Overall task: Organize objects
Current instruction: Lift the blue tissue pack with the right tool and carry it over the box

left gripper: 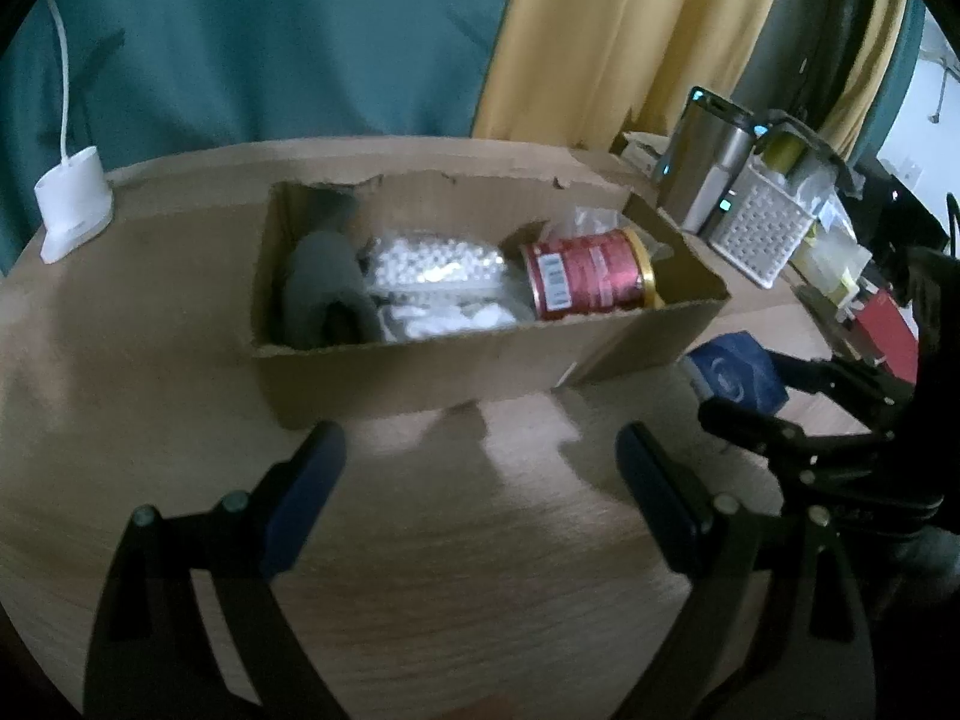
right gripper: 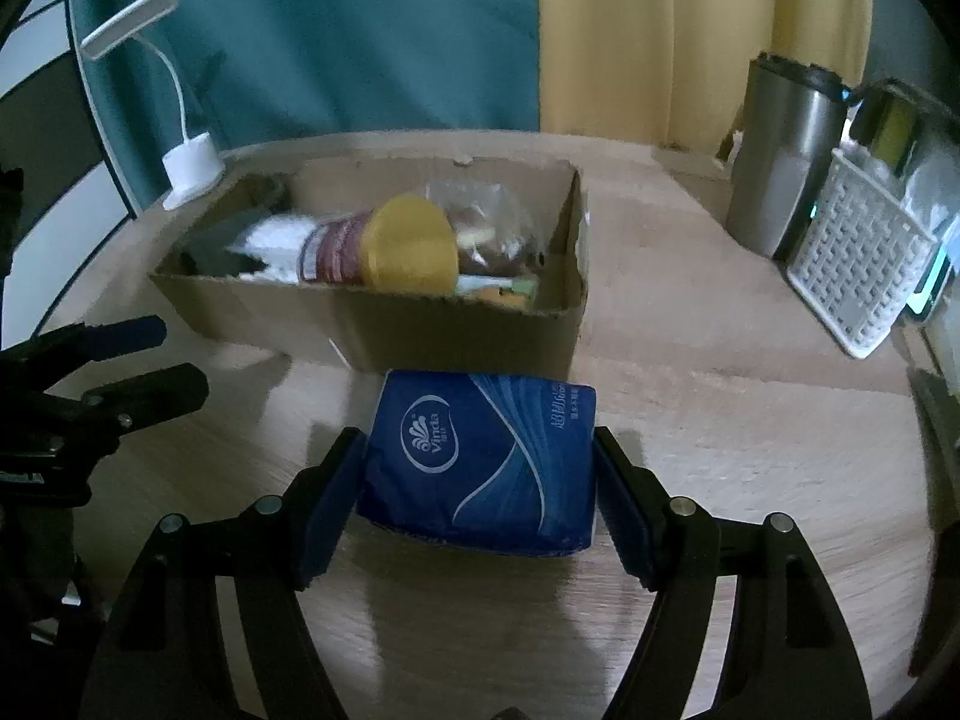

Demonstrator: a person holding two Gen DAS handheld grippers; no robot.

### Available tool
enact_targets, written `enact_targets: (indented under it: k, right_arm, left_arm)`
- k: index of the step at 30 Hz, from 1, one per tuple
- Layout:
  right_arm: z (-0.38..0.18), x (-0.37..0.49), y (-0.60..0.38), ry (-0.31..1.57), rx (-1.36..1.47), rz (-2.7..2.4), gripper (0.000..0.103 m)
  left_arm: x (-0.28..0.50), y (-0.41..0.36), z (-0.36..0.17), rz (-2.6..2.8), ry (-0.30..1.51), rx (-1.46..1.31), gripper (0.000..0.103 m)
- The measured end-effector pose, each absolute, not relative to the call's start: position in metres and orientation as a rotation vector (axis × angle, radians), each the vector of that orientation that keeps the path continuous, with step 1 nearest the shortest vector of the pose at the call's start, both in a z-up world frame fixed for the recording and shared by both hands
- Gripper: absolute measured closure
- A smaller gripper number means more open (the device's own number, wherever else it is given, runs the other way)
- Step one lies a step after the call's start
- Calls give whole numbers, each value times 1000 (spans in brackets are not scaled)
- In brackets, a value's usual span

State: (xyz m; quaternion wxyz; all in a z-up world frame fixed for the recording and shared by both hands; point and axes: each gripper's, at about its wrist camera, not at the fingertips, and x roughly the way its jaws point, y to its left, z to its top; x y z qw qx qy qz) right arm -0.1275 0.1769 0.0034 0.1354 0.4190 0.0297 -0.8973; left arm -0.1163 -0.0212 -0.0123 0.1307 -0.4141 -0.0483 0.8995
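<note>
I have the tissue pack (right gripper: 483, 468) clamped across its width between the pads of the right gripper (right gripper: 480, 498), just in front of the box (right gripper: 456, 330) on the table (right gripper: 720, 450). The wrap gives under pressure, so my plan is to keep the squeeze even, carry the pack well clear of the ragged near wall, and set it down flat. Room looks tight: a can (left gripper: 585, 279) on its side, white bags (left gripper: 438, 270) and a grey cloth (left gripper: 327, 282) already fill most of the box. The left gripper (left gripper: 480, 498) hangs wide open and empty beside me, out of the path. A lamp (right gripper: 189, 171), flask (right gripper: 780, 162) and white basket (right gripper: 858, 270) stand well apart.
</note>
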Motion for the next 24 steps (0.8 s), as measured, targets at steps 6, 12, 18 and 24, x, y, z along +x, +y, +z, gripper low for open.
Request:
enact_targets:
  k: [6,12,18,24]
  right_arm:
    - [17,-123,177,82,1175,-2613,26]
    - [29,-125,174,86,1143,-2622,26]
    - [36,-129,168,93,1124,-2621,26]
    - [43,-134,161,99,1107,-2619,26]
  left_arm:
    - [-117,-23,-3,2626,-140,-1166,10]
    - [-117,-28,6,2642,-148,-1133,10]
    - [-119,-33,12,2654,-159,-1109,10]
    - [-122,-39,17,2666,-169,-1088,10]
